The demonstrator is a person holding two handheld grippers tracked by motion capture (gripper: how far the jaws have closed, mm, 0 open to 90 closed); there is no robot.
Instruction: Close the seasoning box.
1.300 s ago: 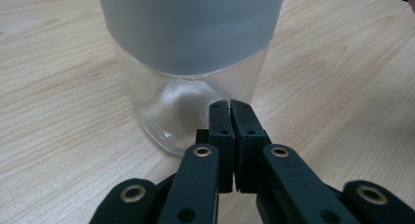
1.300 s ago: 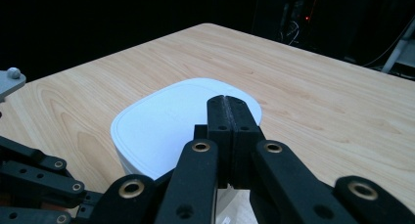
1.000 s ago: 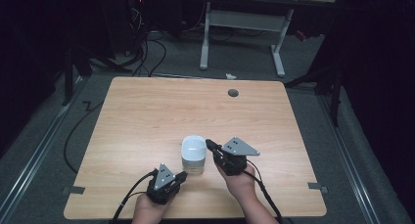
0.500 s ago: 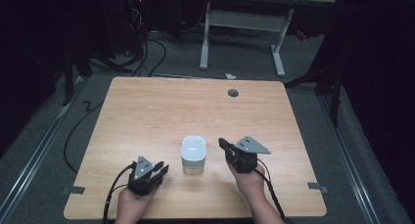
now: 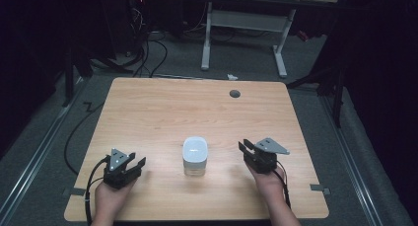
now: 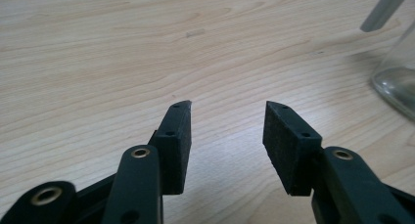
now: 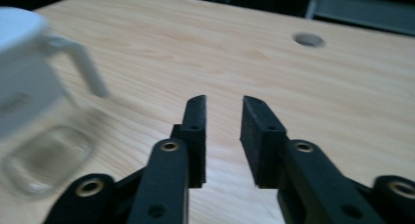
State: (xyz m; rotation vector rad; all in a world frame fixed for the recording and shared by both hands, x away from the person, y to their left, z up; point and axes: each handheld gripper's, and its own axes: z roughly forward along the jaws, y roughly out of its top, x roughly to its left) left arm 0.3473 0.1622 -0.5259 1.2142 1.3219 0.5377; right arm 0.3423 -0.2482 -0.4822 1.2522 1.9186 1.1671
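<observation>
Clear glass jar with white square lid stands upright at lower centre of the high view, between left gripper and right gripper; both are parted, empty, about equally near.

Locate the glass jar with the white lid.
In the high view the glass jar stands near the table's front edge, between the left gripper and right gripper, touching neither.

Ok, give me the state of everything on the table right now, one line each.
Glass jar: upright mid-table, white lid on, nothing gripping it.
Left gripper: open, empty, off to the jar's left.
Right gripper: open, empty, off to the jar's right.
Table: bare wood, grommet hole near the far edge.
</observation>
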